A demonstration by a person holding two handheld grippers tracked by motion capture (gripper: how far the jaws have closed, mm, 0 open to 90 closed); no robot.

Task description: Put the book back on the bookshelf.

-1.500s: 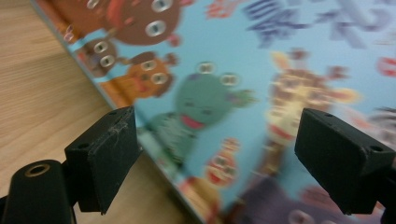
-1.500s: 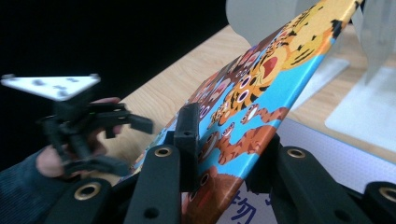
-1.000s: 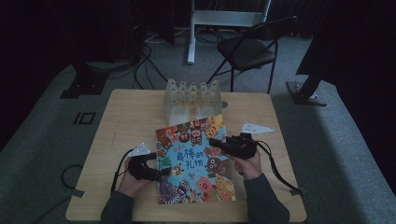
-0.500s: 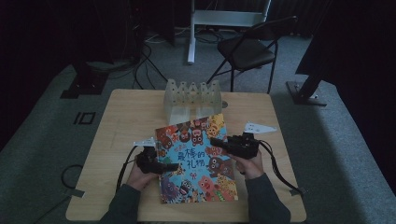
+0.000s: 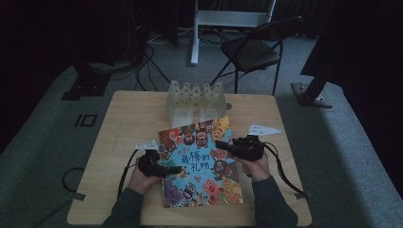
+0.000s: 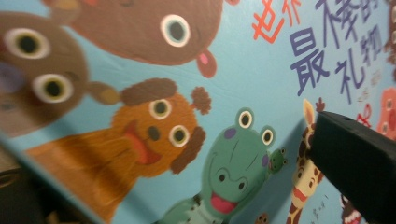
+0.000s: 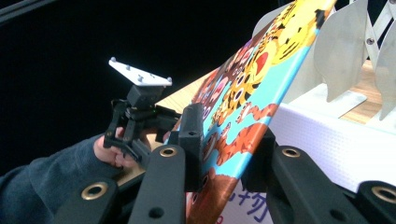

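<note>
A picture book (image 5: 199,161) with a blue cover full of cartoon animals lies slanted on the wooden table (image 5: 128,123). My right gripper (image 5: 221,145) is shut on its right edge; in the right gripper view the jaws (image 7: 229,154) clamp the tilted cover (image 7: 252,93). My left gripper (image 5: 173,168) is at the book's left edge, open, and its jaws have just been closing with that edge between them. In the left gripper view one finger (image 6: 355,163) hovers over the cover (image 6: 233,93), casting a shadow. The right gripper view also shows the left gripper (image 7: 140,126) farther off.
A pale metal rack (image 5: 195,97) with pointed dividers stands at the table's far middle, just behind the book; it is also in the right gripper view (image 7: 345,56). A black folding chair (image 5: 252,47) and cables are on the floor beyond the table.
My left gripper has slid right from beside the book onto its left edge. The right gripper and the book have stayed put.
</note>
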